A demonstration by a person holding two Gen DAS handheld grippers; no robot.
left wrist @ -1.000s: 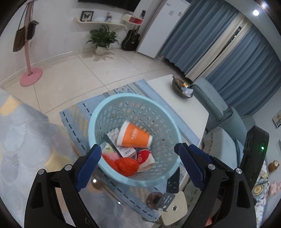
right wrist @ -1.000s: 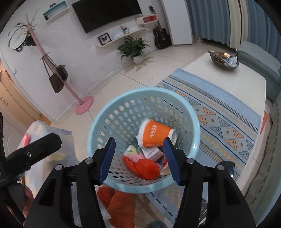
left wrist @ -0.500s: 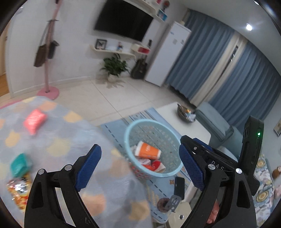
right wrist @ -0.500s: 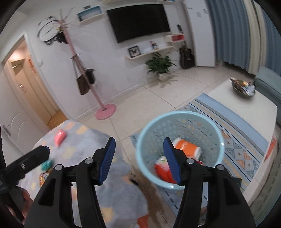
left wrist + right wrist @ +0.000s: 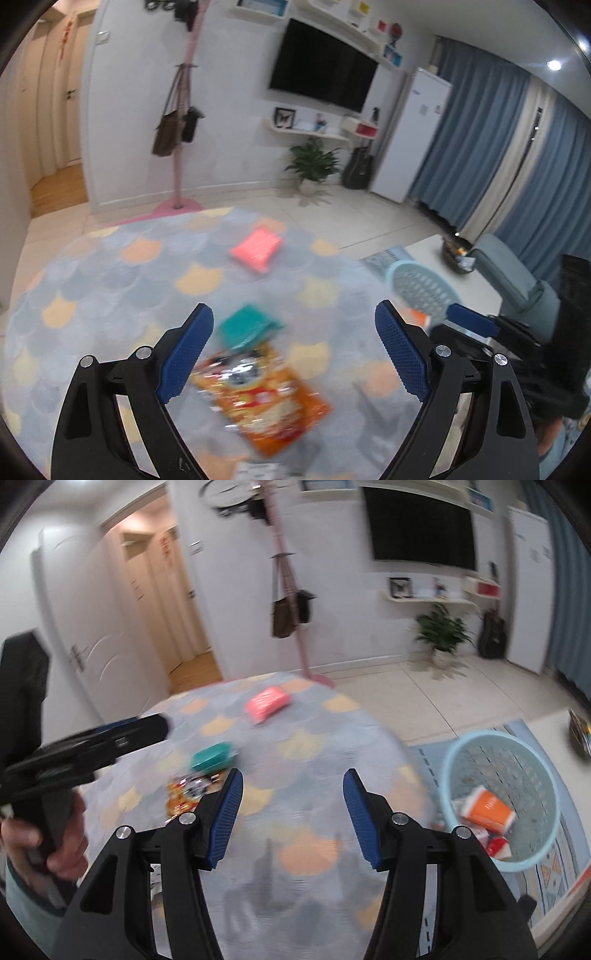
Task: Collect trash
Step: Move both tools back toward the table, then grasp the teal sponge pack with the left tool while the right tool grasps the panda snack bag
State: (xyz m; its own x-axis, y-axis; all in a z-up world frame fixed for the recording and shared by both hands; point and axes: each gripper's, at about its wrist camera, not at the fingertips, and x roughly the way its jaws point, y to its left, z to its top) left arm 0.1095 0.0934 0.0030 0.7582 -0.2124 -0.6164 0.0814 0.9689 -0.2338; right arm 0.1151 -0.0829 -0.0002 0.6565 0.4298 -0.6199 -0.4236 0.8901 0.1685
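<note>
An orange snack bag (image 5: 264, 397) lies on the round table (image 5: 110, 280), just in front of my open, empty left gripper (image 5: 293, 350). A teal packet (image 5: 249, 326) lies just beyond it and a pink packet (image 5: 257, 248) lies farther back. My right gripper (image 5: 291, 808) is open and empty over the table's near side. In the right wrist view the snack bag (image 5: 184, 792), teal packet (image 5: 210, 757) and pink packet (image 5: 267, 703) lie ahead to the left. The light blue basket (image 5: 498, 797) stands on the floor to the right, holding an orange cup (image 5: 489, 810) and other trash.
The left gripper's body and the hand holding it (image 5: 55, 775) show at the left in the right wrist view. A pink coat stand (image 5: 181, 147) with bags, a plant (image 5: 312, 166) and a white low table (image 5: 476, 284) with a dark bowl stand around.
Both grippers have swung left and away from the basket to face the table. The trash on the table has come into view and the basket now lies off to the right. Both jaws stay open.
</note>
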